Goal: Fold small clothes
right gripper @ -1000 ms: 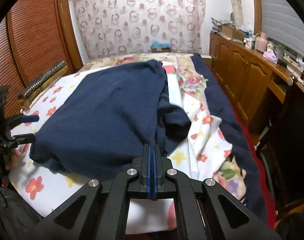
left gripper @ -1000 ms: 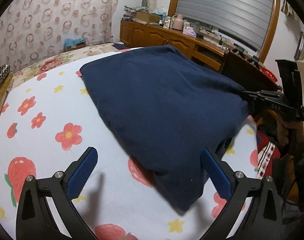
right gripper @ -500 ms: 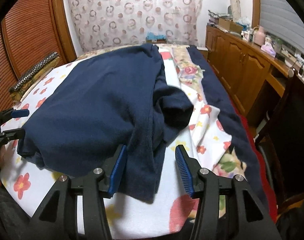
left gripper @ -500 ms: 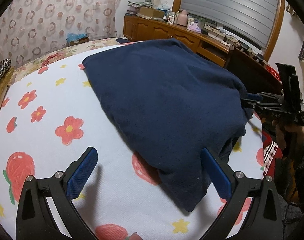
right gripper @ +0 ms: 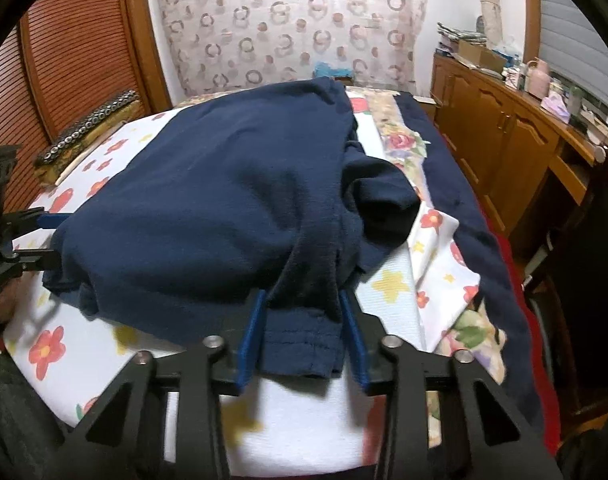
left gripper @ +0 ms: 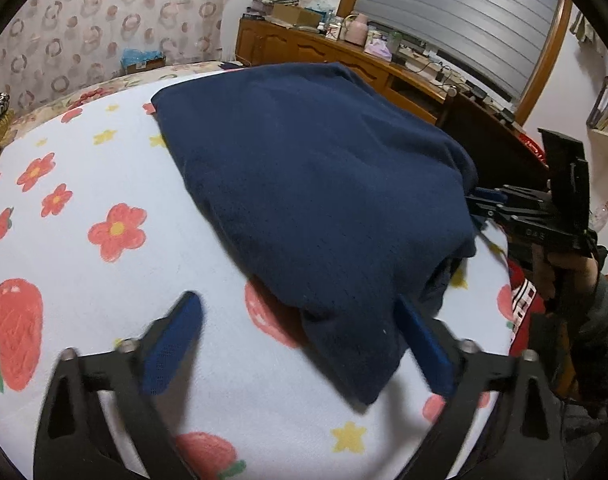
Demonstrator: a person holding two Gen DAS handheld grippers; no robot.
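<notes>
A navy blue garment [left gripper: 311,184] lies folded over itself on the floral bed sheet [left gripper: 84,184]. It also fills the middle of the right wrist view [right gripper: 224,208]. My left gripper [left gripper: 300,344] is open, its blue pads either side of the garment's near corner. My right gripper [right gripper: 304,336] is open, its pads straddling a hemmed edge of the garment [right gripper: 300,348]. Each gripper shows in the other's view: the right one [left gripper: 479,204] at the garment's far right edge, the left one [right gripper: 44,240] at its left corner.
The bed's edge drops off to the right, with a wooden cabinet run [right gripper: 511,132] beyond a narrow aisle. A dark blanket strip [right gripper: 463,200] runs along the bed side. A studded cushion [right gripper: 88,132] lies at the headboard side. A patterned curtain [right gripper: 288,20] hangs behind.
My right gripper let go of the garment's edge and opened, then narrowed somewhat around the hem. My left gripper stayed open and moved in around the garment's near corner.
</notes>
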